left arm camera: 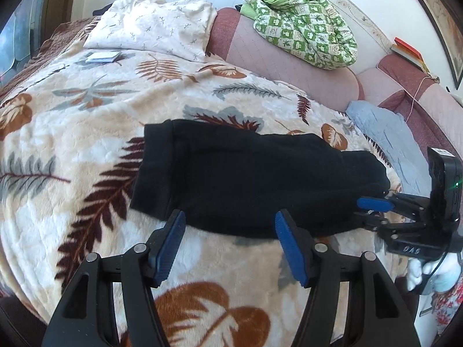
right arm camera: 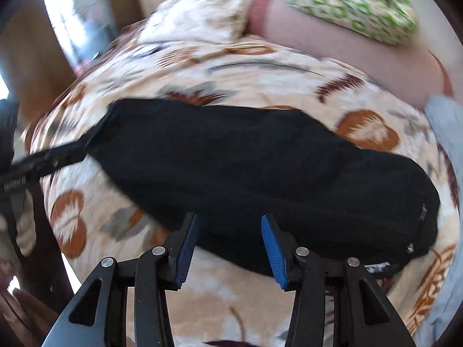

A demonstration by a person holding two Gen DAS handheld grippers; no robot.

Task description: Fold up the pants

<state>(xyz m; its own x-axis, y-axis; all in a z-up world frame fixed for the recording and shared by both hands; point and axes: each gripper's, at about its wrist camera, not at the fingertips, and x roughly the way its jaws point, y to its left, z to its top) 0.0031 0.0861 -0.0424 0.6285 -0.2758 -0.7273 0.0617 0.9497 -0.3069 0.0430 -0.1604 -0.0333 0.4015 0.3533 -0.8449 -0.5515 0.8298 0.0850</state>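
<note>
Left gripper (left arm camera: 230,217) sat nearest the left wrist lens, jaws spread wide, blue pads just over the near edge of the black pants (left arm camera: 254,179); nothing between them, and contact with the cloth could not be confirmed. Pants lay folded into a long band across the leaf-print blanket (left arm camera: 86,133) on the bed, cuffed end to the left, bulkier end to the right.

Right gripper (left arm camera: 373,211) appeared at the right end of the pants in the left wrist view, its blue pads lying at the fabric edge. In its own blurred view the right gripper (right arm camera: 228,219) showed jaws apart, empty, poised at the near edge of the pants (right arm camera: 260,162).

Behind: cream pillow (left arm camera: 150,26), green patterned bundle (left arm camera: 303,26), blue-grey cloth (left arm camera: 385,141).
</note>
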